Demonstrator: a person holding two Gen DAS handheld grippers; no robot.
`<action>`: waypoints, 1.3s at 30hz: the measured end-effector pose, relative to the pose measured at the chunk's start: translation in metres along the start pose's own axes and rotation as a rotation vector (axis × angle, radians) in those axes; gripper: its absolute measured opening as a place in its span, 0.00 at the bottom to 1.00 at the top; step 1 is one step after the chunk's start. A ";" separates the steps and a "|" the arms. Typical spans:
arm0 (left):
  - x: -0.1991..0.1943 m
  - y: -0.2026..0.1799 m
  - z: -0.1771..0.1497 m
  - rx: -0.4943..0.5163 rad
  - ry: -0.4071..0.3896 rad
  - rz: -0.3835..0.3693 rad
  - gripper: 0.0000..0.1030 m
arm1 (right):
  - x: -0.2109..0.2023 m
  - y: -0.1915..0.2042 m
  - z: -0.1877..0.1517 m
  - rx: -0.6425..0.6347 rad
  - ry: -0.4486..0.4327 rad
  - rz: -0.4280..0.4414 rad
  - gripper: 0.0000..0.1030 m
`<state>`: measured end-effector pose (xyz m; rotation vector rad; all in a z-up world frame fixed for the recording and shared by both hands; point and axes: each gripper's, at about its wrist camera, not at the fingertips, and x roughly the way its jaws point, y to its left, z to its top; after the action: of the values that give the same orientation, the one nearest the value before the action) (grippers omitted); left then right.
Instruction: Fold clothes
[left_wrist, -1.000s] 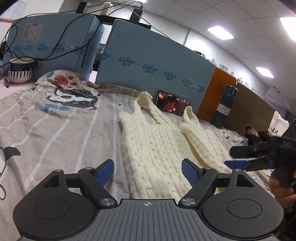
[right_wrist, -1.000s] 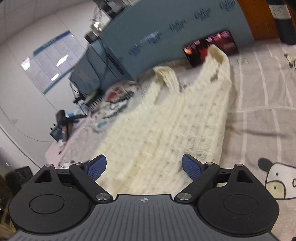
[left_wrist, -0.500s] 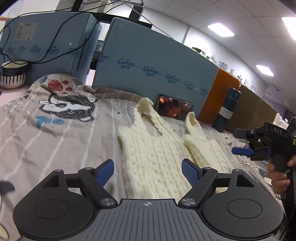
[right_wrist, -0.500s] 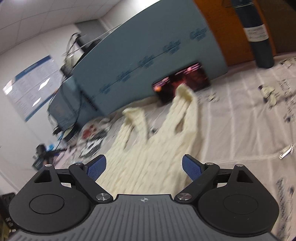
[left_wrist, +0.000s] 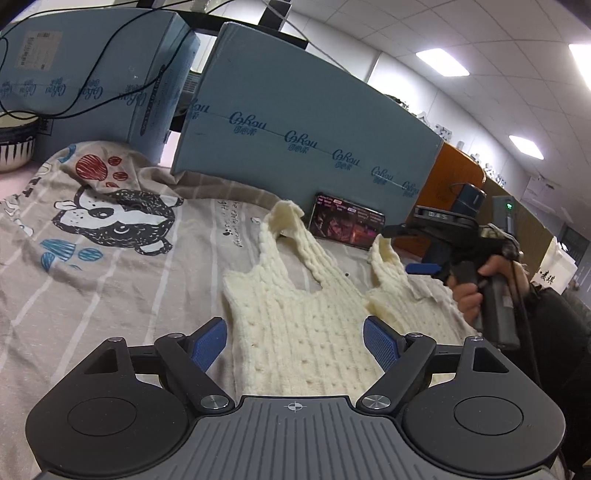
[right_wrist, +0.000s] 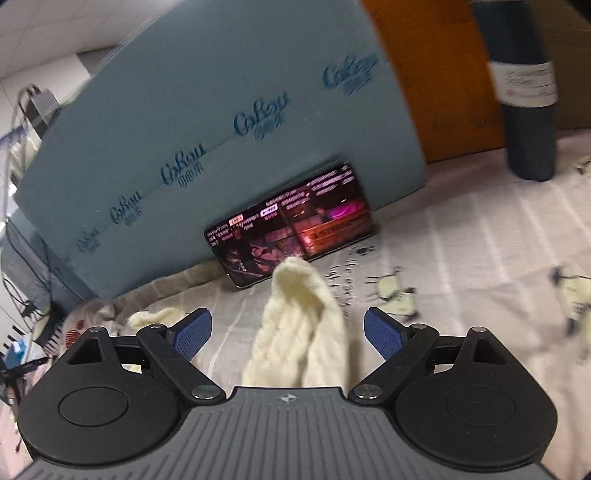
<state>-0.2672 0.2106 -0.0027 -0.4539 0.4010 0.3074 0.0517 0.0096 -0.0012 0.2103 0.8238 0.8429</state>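
Both my grippers, left (left_wrist: 293, 338) and right (right_wrist: 287, 330), gape wide over the cream knit vest (left_wrist: 306, 325) on the bedsheet (left_wrist: 110, 295), gripping nothing.

1. The left gripper (left_wrist: 294, 341) is hovering with its blue pads spread wide over the near end of the cream knit vest (left_wrist: 295, 317).
2. The vest is lying flat on the printed sheet (left_wrist: 110, 280), straps pointing away.
3. Ahead to the right, the right gripper (left_wrist: 406, 249) is reaching over the far strap, fingers apart.
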 end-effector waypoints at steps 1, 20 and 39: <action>0.002 0.002 0.000 -0.006 0.009 0.007 0.81 | 0.007 0.004 0.000 -0.011 0.015 -0.009 0.87; -0.004 -0.010 -0.003 -0.019 0.038 -0.010 0.10 | -0.074 -0.019 -0.035 -0.052 -0.018 -0.017 0.87; 0.053 -0.174 -0.011 0.382 0.200 -0.196 0.32 | -0.120 -0.061 -0.075 -0.015 -0.042 0.099 0.87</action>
<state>-0.1595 0.0670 0.0276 -0.1467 0.5926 -0.0086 -0.0137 -0.1295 -0.0136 0.2563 0.7725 0.9347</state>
